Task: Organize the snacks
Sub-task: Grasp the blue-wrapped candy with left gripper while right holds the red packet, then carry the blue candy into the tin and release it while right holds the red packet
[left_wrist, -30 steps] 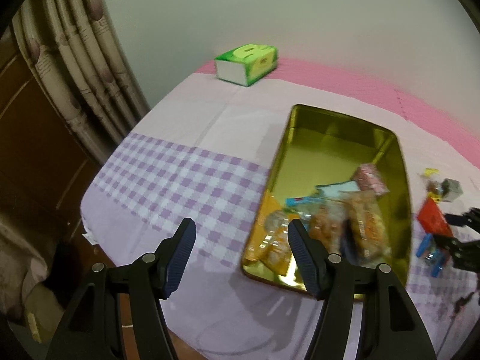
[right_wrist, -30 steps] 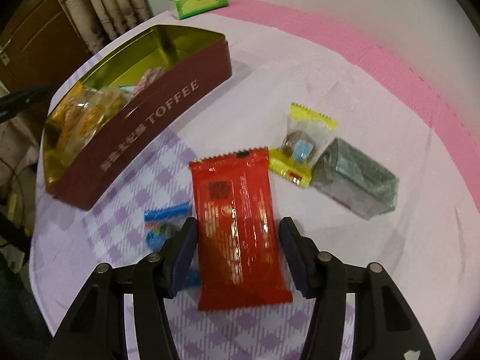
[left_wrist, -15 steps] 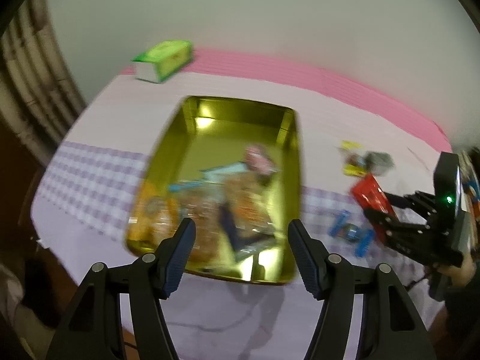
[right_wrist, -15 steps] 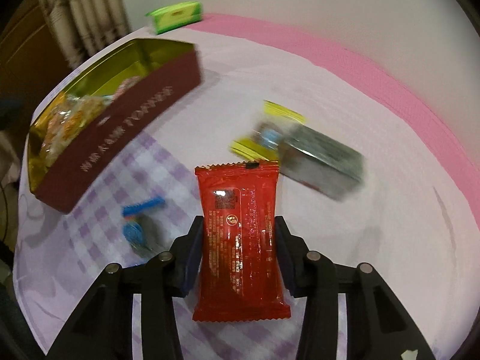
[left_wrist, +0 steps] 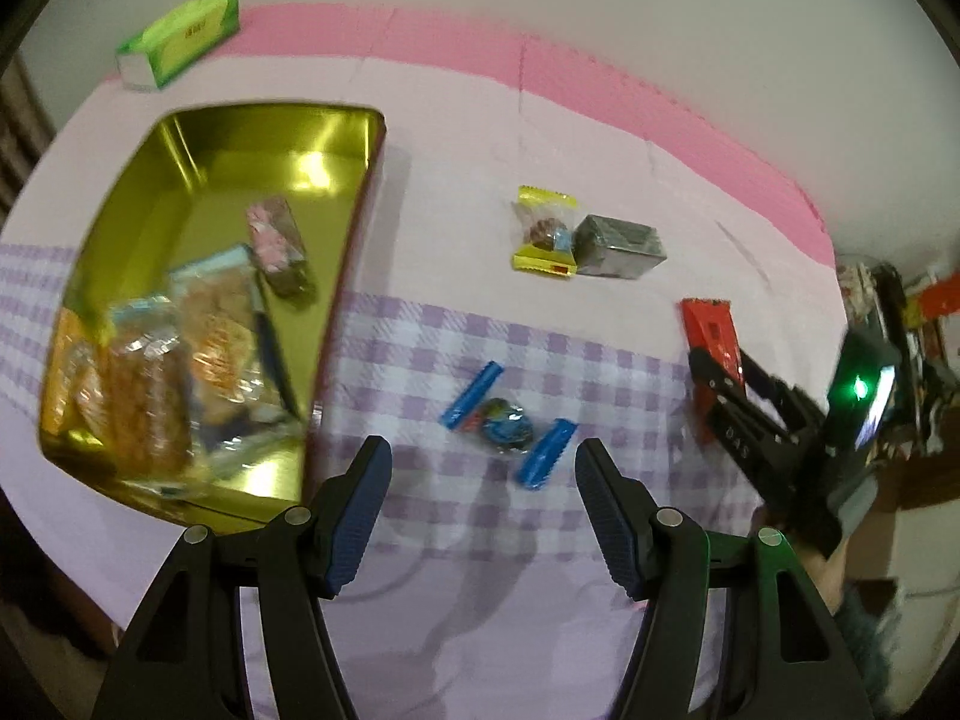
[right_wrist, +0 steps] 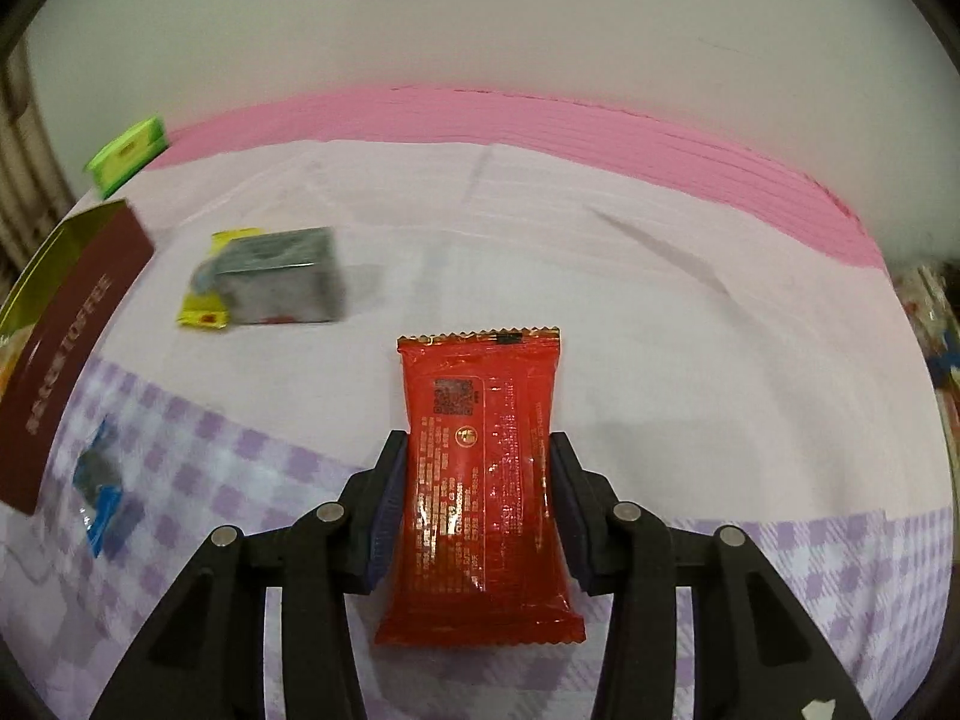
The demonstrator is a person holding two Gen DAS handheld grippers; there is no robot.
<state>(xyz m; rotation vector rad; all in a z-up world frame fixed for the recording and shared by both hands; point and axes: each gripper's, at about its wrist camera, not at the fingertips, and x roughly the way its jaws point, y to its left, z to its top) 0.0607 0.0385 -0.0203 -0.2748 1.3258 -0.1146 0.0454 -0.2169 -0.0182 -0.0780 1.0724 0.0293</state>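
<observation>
right gripper [right_wrist: 474, 501]: jaws narrow, both pads pressed against the long edges of the red snack packet [right_wrist: 480, 474], which is pinched slightly inward at the waist. the packet stands lengthwise between the jaws, printed side to the camera, its serrated top edge projecting ahead of the fingertips and its lower seal behind them. ahead and to the left of these jaws lies a silver-grey wrapped block [right_wrist: 279, 283] touching a yellow-edged clear packet [right_wrist: 207, 300] (blurred). further left is the maroon wall of the toffee tin [right_wrist: 66, 354], and near its corner a blue-ended candy [right_wrist: 99, 483] on the checked part of the tablecloth [right_wrist: 660, 312].

left gripper [left_wrist: 483, 501]: jaws wide, nothing between the pads. the blue-ended candy [left_wrist: 507, 423] lies just ahead of the fingertips, roughly centred in the gap, on the cloth. left of the left finger sits the open tin [left_wrist: 336, 120] with gold interior (several wrapped snacks piled at its near end). ahead and right of the jaws lie the yellow-edged packet [left_wrist: 543, 228] and silver block [left_wrist: 618, 246], touching. far right, the other gripper holds the red packet [left_wrist: 711, 330]. a green tissue box [left_wrist: 177, 39] rests beyond the tin.
</observation>
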